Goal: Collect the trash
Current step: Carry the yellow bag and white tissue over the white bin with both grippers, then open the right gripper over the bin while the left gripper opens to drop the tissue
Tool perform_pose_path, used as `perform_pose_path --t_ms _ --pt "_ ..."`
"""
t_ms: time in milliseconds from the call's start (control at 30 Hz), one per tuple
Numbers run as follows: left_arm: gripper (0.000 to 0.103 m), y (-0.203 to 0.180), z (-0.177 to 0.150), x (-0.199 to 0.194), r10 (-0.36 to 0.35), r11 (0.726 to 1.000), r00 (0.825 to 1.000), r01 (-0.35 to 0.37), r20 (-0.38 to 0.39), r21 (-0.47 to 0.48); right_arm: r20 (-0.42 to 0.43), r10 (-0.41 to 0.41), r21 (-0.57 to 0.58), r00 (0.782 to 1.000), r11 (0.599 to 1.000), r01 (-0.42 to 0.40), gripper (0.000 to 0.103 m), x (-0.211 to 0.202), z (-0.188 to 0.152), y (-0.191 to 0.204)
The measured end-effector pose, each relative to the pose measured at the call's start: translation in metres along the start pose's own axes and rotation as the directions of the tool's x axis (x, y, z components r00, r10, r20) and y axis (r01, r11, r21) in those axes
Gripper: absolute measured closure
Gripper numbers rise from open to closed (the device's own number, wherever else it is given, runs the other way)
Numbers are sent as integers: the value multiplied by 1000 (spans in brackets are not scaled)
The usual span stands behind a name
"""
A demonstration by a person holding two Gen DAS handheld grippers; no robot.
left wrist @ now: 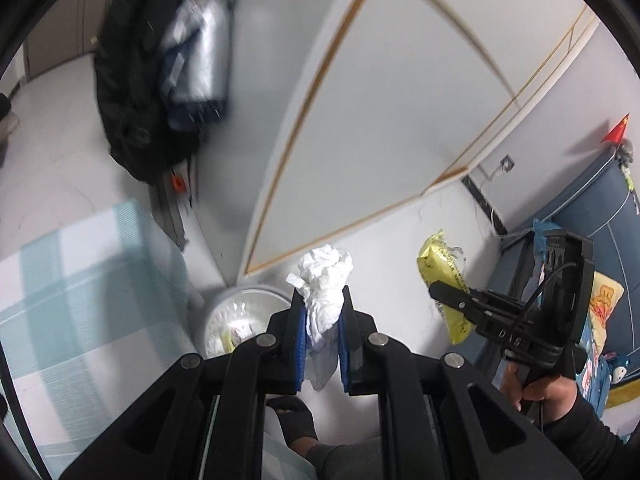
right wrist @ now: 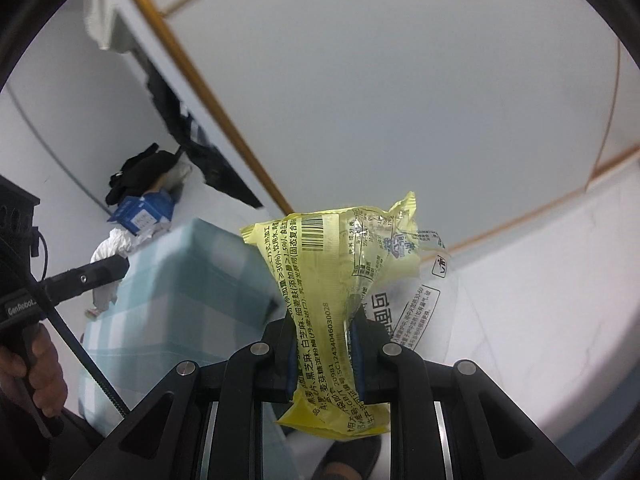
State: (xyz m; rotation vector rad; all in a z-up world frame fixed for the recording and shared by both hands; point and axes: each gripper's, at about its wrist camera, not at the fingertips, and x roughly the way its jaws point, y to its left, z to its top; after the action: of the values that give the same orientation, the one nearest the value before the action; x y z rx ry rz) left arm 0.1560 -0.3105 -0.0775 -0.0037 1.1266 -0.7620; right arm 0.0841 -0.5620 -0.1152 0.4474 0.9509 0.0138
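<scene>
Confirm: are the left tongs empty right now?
No, the left tongs are shut on a crumpled white tissue, pinched between the blue pads in the left wrist view.

Light: bright, even, soft indoor light; faint shadows.
Blur: dark hanging clothes (left wrist: 136,92) and checked bedding (left wrist: 80,280) smeared; yellow wrapper (right wrist: 340,280) sharp.
Distortion: fisheye bowing, black corners.
</scene>
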Motion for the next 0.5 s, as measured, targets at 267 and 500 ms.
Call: perform_pose_path --t_ms 267,500 --pt "94 3 3 75 28 999 980 -36 -198 -37 -101 32 26 994 999 -29 83 64 -21 -25" --pt "94 22 -3 125 -2 991 932 -48 -362 -127 -231 110 29 967 994 -106 83 114 -44 -33"
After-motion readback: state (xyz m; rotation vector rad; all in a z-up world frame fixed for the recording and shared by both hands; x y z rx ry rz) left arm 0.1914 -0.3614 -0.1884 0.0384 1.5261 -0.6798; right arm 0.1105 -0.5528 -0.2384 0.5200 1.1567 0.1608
